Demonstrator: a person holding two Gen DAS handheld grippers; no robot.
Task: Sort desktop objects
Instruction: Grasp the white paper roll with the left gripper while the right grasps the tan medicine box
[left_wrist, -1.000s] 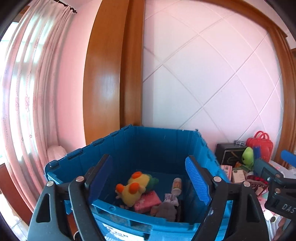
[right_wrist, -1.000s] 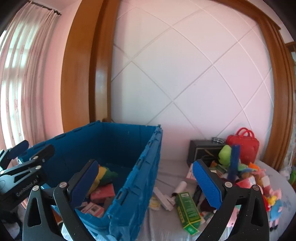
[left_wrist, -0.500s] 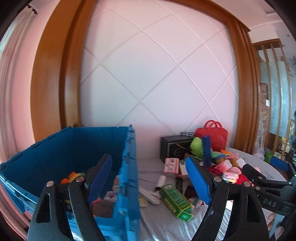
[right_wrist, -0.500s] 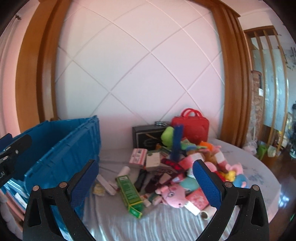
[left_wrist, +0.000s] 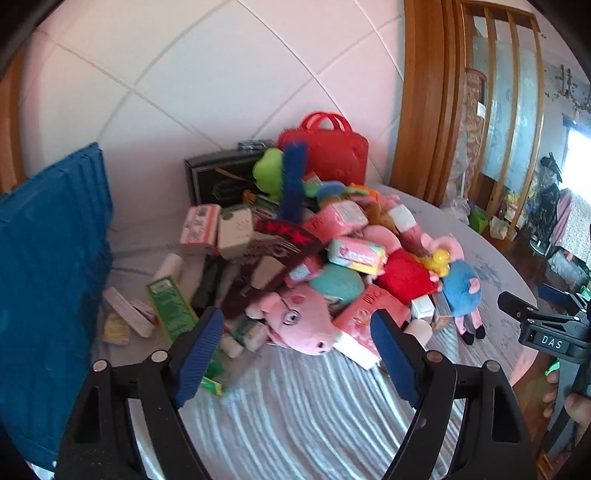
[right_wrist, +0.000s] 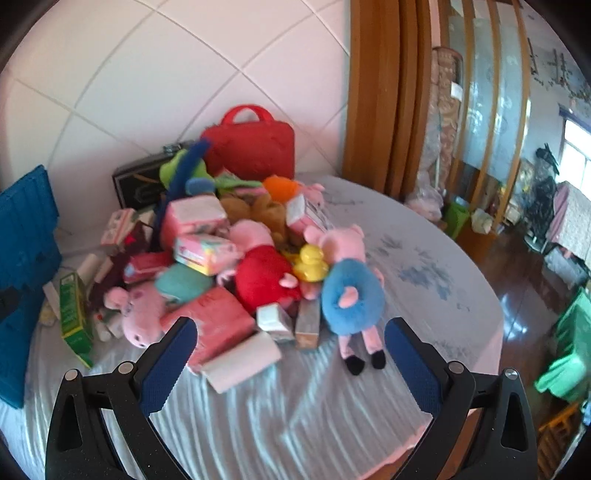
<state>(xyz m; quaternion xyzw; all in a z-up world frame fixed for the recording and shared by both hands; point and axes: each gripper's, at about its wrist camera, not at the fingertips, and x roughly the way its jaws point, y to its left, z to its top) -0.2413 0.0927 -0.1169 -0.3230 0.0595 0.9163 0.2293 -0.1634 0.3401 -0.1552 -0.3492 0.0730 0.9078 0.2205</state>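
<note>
White letters "DAS" stand on the black body of the right tongs (left_wrist: 554, 341); other print is unreadable.

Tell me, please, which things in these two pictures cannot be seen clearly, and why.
- Blue crate: its inside is hidden; the left wrist view shows only the outer wall, cut by the frame edge.
- Green box: its print is too blurred to read in the right wrist view.
- Black case: partly hidden behind the toy pile.
- Right gripper: cut by the left view's edge.
</note>
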